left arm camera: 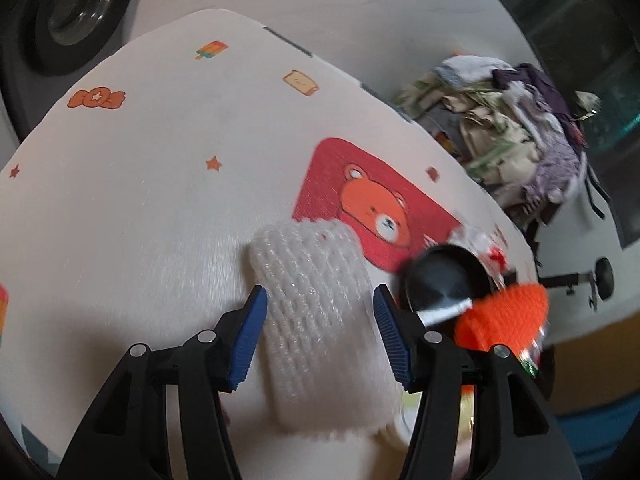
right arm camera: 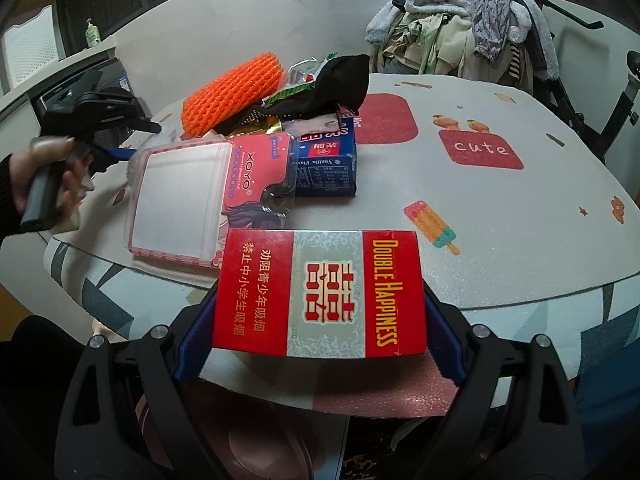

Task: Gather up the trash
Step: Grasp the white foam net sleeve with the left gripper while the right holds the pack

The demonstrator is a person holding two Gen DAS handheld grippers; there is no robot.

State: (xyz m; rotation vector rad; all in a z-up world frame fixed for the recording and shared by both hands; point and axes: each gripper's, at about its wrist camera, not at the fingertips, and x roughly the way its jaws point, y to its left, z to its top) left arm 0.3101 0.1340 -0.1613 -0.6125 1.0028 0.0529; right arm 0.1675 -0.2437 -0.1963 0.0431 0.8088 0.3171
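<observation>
My left gripper (left arm camera: 318,336) has its blue pads on both sides of a white foam net sleeve (left arm camera: 316,320) and holds it over the cartoon-print tablecloth (left arm camera: 140,200). Beside it lie an orange foam net (left arm camera: 504,316) and a black item (left arm camera: 444,280). My right gripper (right arm camera: 320,336) is shut on a red Double Happiness cigarette carton (right arm camera: 320,296) at the table's near edge. The right wrist view shows the trash pile: orange foam net (right arm camera: 232,92), black cloth (right arm camera: 332,84), blue box (right arm camera: 328,164), clear blister pack (right arm camera: 180,200), and the left gripper (right arm camera: 116,152) at far left.
A heap of clothes (right arm camera: 460,28) sits on a chair behind the table. A pink bin (right arm camera: 256,440) stands below the table's near edge. A washing machine door (left arm camera: 76,4) is at upper left in the left wrist view.
</observation>
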